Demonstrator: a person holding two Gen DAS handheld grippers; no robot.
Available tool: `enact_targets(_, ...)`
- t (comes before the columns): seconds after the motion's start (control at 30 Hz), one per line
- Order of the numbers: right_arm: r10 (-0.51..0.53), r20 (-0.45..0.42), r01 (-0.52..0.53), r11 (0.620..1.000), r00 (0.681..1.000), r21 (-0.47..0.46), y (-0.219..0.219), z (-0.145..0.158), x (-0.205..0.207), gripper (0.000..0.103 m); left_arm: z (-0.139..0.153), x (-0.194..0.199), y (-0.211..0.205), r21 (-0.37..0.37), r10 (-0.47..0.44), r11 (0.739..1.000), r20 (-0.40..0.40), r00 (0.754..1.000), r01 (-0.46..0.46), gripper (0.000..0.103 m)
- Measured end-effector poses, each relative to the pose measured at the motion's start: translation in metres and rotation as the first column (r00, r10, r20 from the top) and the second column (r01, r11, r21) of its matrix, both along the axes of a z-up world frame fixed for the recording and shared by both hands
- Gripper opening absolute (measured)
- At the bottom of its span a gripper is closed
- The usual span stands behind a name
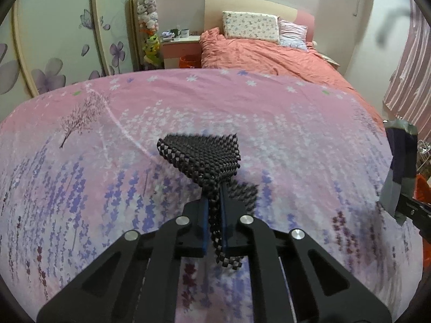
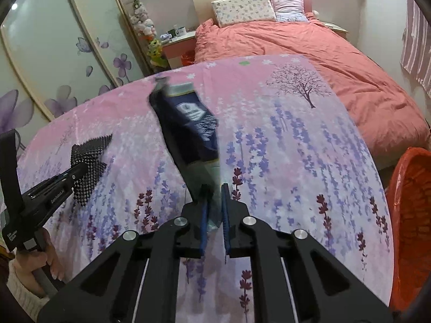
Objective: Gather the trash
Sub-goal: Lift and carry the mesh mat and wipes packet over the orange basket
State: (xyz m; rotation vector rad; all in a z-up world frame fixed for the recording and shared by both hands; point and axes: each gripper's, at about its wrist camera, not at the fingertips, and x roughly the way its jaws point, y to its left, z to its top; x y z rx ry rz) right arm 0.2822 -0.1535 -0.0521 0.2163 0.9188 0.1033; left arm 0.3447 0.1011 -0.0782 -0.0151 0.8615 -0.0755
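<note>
Hard to make out, from the left: at eight o'clock in the right wrist view, only part of a hand (image 2: 40, 258) and a pale knitted cuff, cut off by the lens rim. Gripped the handle of the left tongs (image 1: 214, 202). Hid the middle of a black mesh scrap (image 1: 199, 158) between blue pads pressed tight on it. Could not tell whether the scrap's far corner touched the tabletop (image 1: 80, 175) under its pink flowered cloth. Smeared by motion at twelve o'clock: the top of a dark blue packet (image 2: 188, 123), with label text too blurred to read.

Containers: at eleven o'clock in the left wrist view, well apart beside the bed (image 1: 269, 53), a small orange bin (image 1: 188, 62), too small to tell the contents. At three o'clock in the right wrist view, just past the tabletop edge, a larger orange basket (image 2: 409, 202) lined with an orange bag. Cropped by the frame, with the bottom out of sight.

Looked thus: the scrap open-woven, folded into a fanned triangle, one tail hanging below the pads. The packet flat, dark blue with pale ends and a white emblem. Pinched at its pale near end by the right tongs (image 2: 214, 204), closed narrow on it, and leaned toward eleven o'clock.
</note>
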Motion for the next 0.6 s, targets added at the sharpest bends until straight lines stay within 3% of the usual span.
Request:
enact_targets(0.23, -0.024, 0.076, 0.021, 0.999, 0.997, 0.035, -0.016, 0.03, -0.021, 0.009, 0.043, -0.022, -0.026, -0.009, -0.066, 0.998, 0.083, 0.994, 0.067, 0.008)
enact_targets(0.6, -0.099, 0.166, 0.088, 0.993, 0.981, 0.075, -0.06, 0.07, -0.057, 0.009, 0.101, -0.062, -0.088, -0.038, -0.202, 0.976, 0.189, 0.961, 0.213, 0.008)
